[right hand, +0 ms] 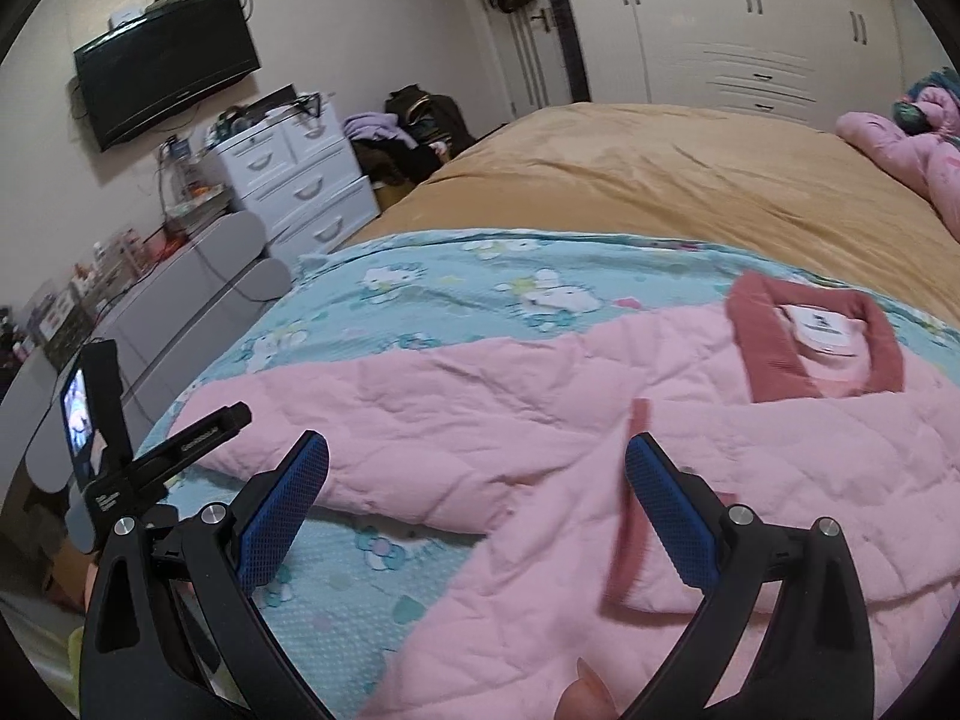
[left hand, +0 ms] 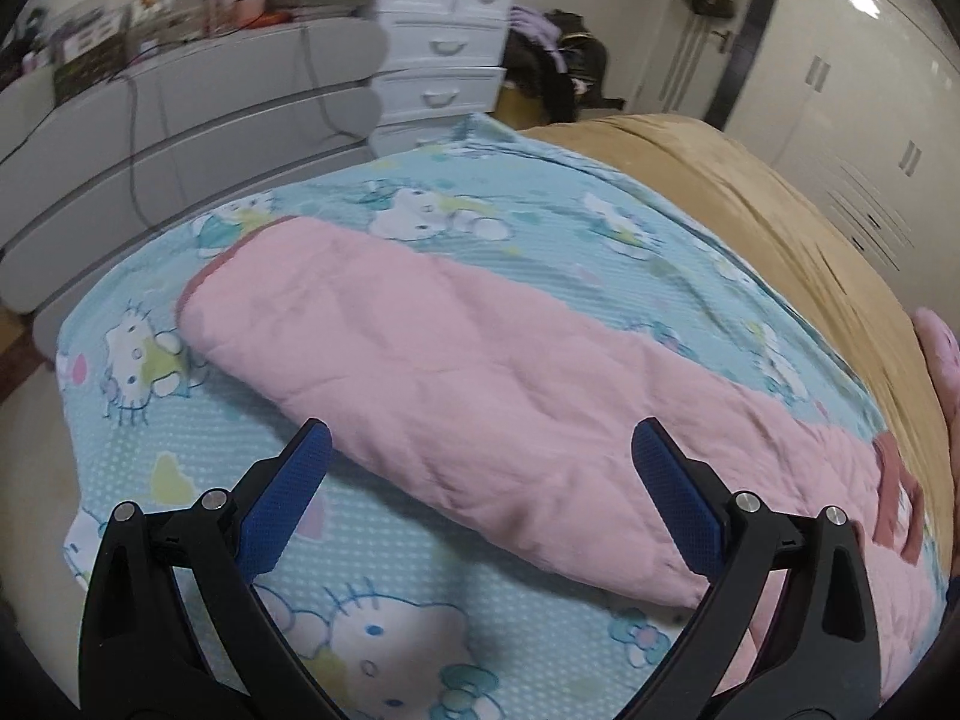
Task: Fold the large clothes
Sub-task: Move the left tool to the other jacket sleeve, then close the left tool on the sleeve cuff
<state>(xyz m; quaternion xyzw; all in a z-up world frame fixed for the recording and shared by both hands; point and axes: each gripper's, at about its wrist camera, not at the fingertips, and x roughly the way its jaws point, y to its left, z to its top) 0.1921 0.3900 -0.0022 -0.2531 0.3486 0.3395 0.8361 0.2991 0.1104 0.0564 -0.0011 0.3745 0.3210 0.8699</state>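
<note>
left gripper (left hand: 480, 450): jaws spread, empty, hovering over sleeve
sleeve (left hand: 420, 372): stretched out flat on cartoon sheet (left hand: 372, 552)
pink quilted garment (right hand: 600, 420): flat on bed, collar (right hand: 810, 348) up
right gripper (right hand: 477, 468): jaws spread, empty, above garment

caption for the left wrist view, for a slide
Open left gripper poised over a pink quilted garment's sleeve on a cartoon-cat bedsheet.

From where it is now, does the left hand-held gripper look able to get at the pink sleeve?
Probably yes. The left hand-held gripper is open just over the pink quilted sleeve, which lies flat on the cartoon-cat sheet with nothing between.
</note>
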